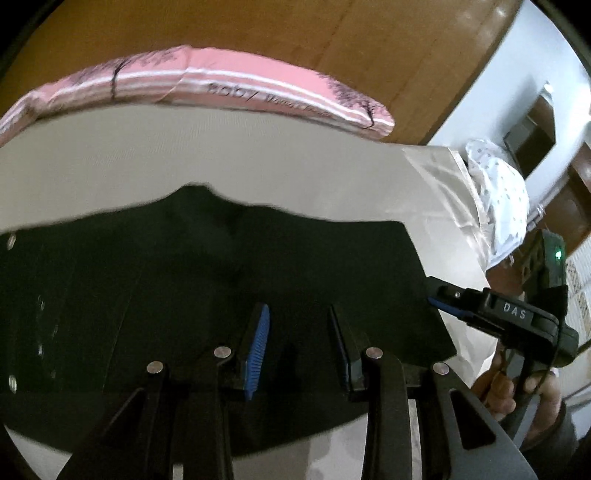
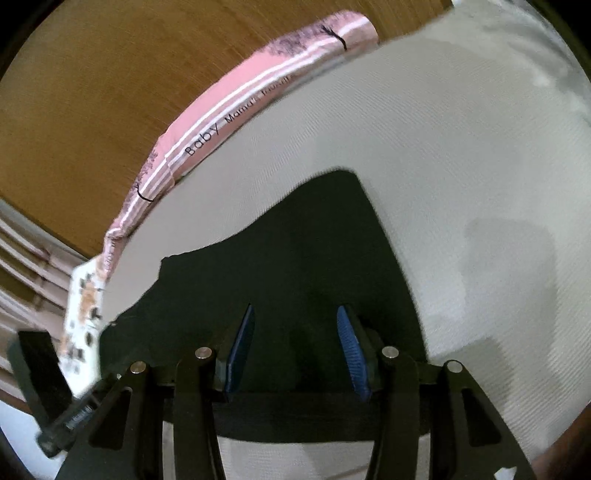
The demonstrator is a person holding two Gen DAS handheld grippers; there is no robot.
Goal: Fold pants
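Note:
Dark pants (image 1: 207, 280) lie flat on a pale grey-white bed sheet (image 1: 221, 155). My left gripper (image 1: 299, 317) is open, its blue-padded fingers hovering just over the pants' right part. The right gripper (image 1: 443, 299) shows at the pants' right edge in the left wrist view, held by a hand. In the right wrist view the pants (image 2: 314, 258) fill the lower middle. My right gripper (image 2: 295, 321) is open over them, holding nothing. The left gripper's body (image 2: 40, 373) shows at the lower left.
A pink "Baby" printed pad (image 1: 236, 88) runs along the bed's far edge, also in the right wrist view (image 2: 229, 110). A brown wooden headboard (image 1: 295, 33) stands behind it. A white dotted cloth (image 1: 498, 199) lies at the sheet's right corner.

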